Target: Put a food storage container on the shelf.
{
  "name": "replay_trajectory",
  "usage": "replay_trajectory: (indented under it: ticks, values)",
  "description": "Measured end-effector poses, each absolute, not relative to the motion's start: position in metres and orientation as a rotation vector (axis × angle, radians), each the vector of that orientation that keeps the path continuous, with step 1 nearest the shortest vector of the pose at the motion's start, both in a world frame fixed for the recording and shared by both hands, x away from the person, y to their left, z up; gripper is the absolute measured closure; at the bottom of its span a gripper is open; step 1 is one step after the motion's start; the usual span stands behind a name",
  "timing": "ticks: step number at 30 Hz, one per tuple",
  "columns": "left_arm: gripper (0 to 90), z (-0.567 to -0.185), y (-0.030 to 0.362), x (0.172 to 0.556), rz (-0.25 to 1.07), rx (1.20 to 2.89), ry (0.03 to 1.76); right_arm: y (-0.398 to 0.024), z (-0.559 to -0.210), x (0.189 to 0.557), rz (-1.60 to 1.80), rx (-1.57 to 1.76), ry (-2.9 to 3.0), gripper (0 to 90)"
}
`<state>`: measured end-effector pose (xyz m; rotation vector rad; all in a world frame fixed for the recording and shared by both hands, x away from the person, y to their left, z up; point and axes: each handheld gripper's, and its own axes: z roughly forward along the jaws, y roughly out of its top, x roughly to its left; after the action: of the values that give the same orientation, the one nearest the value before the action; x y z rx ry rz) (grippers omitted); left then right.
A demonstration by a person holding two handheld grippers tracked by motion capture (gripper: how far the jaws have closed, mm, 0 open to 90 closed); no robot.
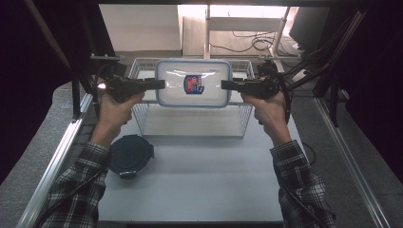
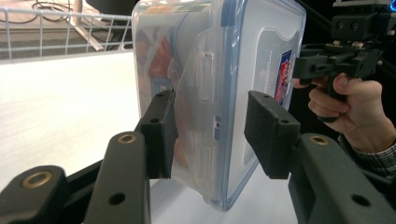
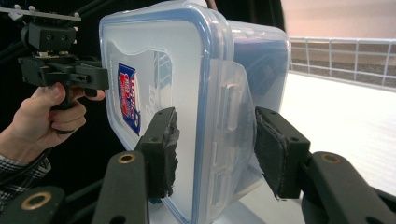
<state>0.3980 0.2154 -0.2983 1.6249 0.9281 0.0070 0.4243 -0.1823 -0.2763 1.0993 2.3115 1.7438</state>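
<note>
There are two tools, one clear plastic box, one wire basket and one round dark lid on the bench (image 1: 199, 190). The clear box (image 1: 193, 83), rectangular with a blue-rimmed snap lid and a red and blue label on top, hangs in the air above the wire basket (image 1: 142, 121), held level between the tools, one at each short end. The left tool (image 1: 159, 84) has its jaws part closed around the box's left end; in the left gripper view one pad presses the underside and the other sits at the lid (image 2: 261, 70), over the side clasp. The right tool (image 1: 227, 85) grips the opposite end in the same way, jaws part closed with a pad on each face of the box. Something orange and white shows through the wall of the box in the left gripper view, too blurred to identify. The basket stands at the far middle of the bench, with bare bench showing through its wires. The round dark lid (image 1: 130, 154) lies flat on the bench near its left edge, just beside the person's left sleeve (image 1: 81, 190).
</note>
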Motion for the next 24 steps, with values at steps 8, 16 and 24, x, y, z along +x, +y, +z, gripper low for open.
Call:
replay_trajectory:
  ticks: [8,16,24]
  values:
    - [54.3,-0.306,0.216,0.419,-0.025,1.620,0.952,-0.182,-0.280,0.443,1.740,1.139,2.312,50.1]
    - [54.1,-0.317,0.221,0.432,-0.063,1.599,0.997,-0.176,-0.288,0.458,1.721,1.194,2.325,50.1]
    - [53.7,-0.323,0.226,0.438,-0.070,1.597,1.023,-0.170,-0.291,0.468,1.706,1.230,2.334,49.8]
